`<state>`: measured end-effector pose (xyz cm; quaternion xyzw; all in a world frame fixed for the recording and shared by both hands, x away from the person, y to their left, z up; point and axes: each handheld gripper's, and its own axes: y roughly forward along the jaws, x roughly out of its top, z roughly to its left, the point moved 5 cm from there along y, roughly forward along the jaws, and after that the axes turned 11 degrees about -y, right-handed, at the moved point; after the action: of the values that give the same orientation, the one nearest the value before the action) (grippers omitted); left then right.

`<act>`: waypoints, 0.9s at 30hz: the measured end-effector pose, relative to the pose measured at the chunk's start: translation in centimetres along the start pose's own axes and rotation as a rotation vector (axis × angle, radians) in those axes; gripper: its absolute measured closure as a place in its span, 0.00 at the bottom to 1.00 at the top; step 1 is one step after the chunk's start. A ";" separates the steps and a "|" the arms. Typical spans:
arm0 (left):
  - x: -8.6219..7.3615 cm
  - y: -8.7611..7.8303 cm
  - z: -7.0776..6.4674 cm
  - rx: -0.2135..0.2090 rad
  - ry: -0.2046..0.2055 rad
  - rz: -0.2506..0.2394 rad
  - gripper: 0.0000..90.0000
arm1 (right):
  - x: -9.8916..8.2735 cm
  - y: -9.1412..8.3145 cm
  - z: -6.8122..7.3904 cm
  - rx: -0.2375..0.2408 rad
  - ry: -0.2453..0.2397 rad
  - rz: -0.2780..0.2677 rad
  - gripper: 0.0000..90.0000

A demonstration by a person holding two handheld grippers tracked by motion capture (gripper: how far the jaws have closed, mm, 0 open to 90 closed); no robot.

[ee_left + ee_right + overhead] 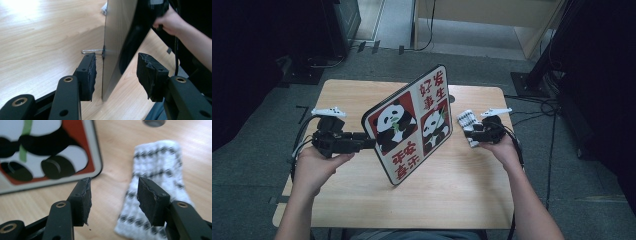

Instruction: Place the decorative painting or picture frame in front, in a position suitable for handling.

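Your left gripper (368,143) is sitting at the left edge of the panda board (409,125), jaws spread wide with the edge of the board standing between them. In the left gripper view the board (117,37) is closer to the left pad (91,72), but neither pad is pressing on it, so you're not really clamping anything. The board is standing tilted on the wooden table (357,90), with its bottom corner resting on the tabletop near the middle. Your right gripper (468,133) is hanging open too, with nothing between the jaws, just beside the board's right edge. It's hovering over a checkered cloth (155,190) that's lying flat on the table (112,152).
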<state>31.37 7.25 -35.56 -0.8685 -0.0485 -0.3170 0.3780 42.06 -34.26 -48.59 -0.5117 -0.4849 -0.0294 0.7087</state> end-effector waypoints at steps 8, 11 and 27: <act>-1.1 1.6 0.3 0.010 0.005 0.009 0.56 | 0.0 0.7 -3.0 -0.048 0.046 0.004 0.53; -1.3 1.9 0.5 0.005 0.000 0.001 0.56 | -0.1 1.4 -4.0 -0.078 0.062 0.033 0.52; -1.3 2.4 0.9 -0.042 -0.024 -0.034 0.54 | -1.9 5.2 -5.7 -0.098 0.125 0.122 0.49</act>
<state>31.58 6.39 -38.30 -0.8792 -0.0610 -0.3136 0.3535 47.55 -36.93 -53.58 -0.5714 -0.4055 -0.0419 0.7123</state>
